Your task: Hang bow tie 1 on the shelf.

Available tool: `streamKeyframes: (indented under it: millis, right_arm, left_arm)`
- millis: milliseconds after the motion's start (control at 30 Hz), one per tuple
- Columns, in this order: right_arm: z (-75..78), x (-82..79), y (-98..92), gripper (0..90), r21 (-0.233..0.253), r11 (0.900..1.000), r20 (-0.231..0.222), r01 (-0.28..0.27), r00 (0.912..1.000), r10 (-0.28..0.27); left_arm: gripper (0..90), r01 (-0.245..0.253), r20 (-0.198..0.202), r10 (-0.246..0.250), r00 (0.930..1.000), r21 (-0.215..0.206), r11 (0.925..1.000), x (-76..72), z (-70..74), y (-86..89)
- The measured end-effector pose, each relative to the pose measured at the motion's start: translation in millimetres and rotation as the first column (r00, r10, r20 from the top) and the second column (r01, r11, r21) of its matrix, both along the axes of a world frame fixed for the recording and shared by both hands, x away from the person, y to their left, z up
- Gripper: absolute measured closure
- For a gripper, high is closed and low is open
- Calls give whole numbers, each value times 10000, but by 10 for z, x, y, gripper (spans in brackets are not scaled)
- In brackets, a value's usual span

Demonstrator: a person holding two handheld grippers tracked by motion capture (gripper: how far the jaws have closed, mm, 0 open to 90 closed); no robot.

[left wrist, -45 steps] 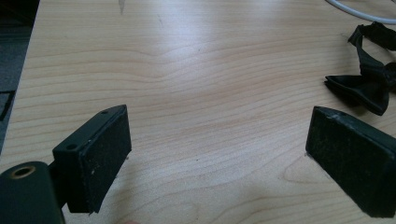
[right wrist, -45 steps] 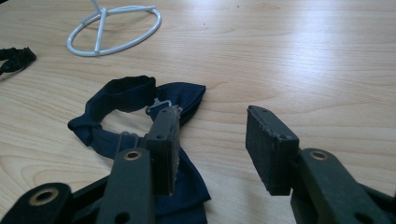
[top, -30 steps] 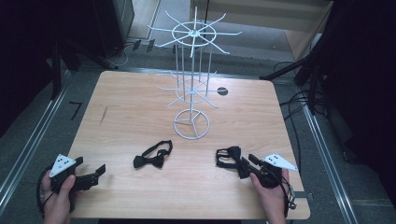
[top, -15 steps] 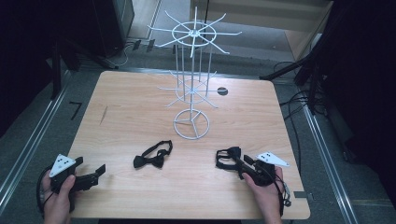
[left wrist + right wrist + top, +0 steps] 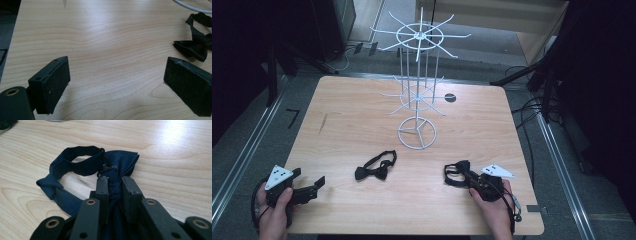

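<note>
- High view: light wooden table [image 5: 362, 120] carrying a white wire display rack with radiating hooks [image 5: 417, 100], ring base near the middle. Black fabric bow tie with strap [image 5: 375, 167] lying flat in front of the rack, between the two tools. Left gripper [image 5: 314, 184] low at the near left corner, jaws spread. Right gripper [image 5: 458, 176] at the near right, pinching a dark navy bow tie [image 5: 454, 172] against the tabletop.
- Left gripper view: black padded fingers [image 5: 56, 82] wide apart over bare wood, grasping nothing; black bow tie at upper right, apart from both pads.
- Right gripper view: narrow fingers [image 5: 102, 192] clenched on the navy bow tie's centre; strap looped to the left on the table.
</note>
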State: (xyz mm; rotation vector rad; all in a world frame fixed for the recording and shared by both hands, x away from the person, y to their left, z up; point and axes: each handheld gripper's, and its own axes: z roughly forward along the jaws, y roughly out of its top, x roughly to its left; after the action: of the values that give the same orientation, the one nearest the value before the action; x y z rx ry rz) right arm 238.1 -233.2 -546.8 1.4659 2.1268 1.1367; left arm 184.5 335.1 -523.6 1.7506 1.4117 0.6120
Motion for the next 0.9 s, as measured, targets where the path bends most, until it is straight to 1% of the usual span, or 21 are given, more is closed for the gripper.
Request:
streamKeyframes:
  millis: [33,100,200,267,300,367,400,533,667,800,900]
  right_arm:
    - [3,-7,3,785,-97,9999,61,-40,10000,40]
    - [6,-10,6,785,-138,9999,80,-44,10000,45]
    - [50,-30,9,785,30,10000,305,-52,9995,51]
    - [63,-37,13,786,77,10000,345,-15,9994,12]
    - [99,-52,19,785,185,9998,520,-3,9986,-7]
    - [114,-58,24,785,218,9998,609,-18,9981,4]
    - [140,-68,31,785,245,9997,794,-51,9968,31]
    - [173,-77,40,785,384,9992,879,-51,9961,17]
    - [232,-79,45,785,820,9966,965,-13,9953,-66]
    - [314,-82,57,784,912,9958,1234,-12,9923,-101]
    - [347,-76,59,784,941,9956,1307,-17,9914,-107]
  left_arm:
    - [74,12,1,-12,10000,-1,10000,0,0,1]
    - [74,15,5,-15,10000,12,10000,0,1,1]
    - [73,27,-11,-27,10000,-10,10000,1,0,0]
    - [74,32,-14,-32,10000,-3,10000,2,0,0]
    - [73,42,-12,-42,10000,7,10000,1,0,1]
    - [73,34,-7,-34,10000,-6,10000,1,0,1]
    - [74,22,-2,-22,10000,-18,10000,2,-1,1]
    - [73,38,-27,-38,10000,-9,10000,4,-1,1]
    - [73,36,-33,-36,10000,-67,10000,4,-1,7]
    - [73,37,-22,-37,10000,-85,10000,2,-1,8]
    - [73,28,-13,-29,10000,-122,9999,2,-1,10]
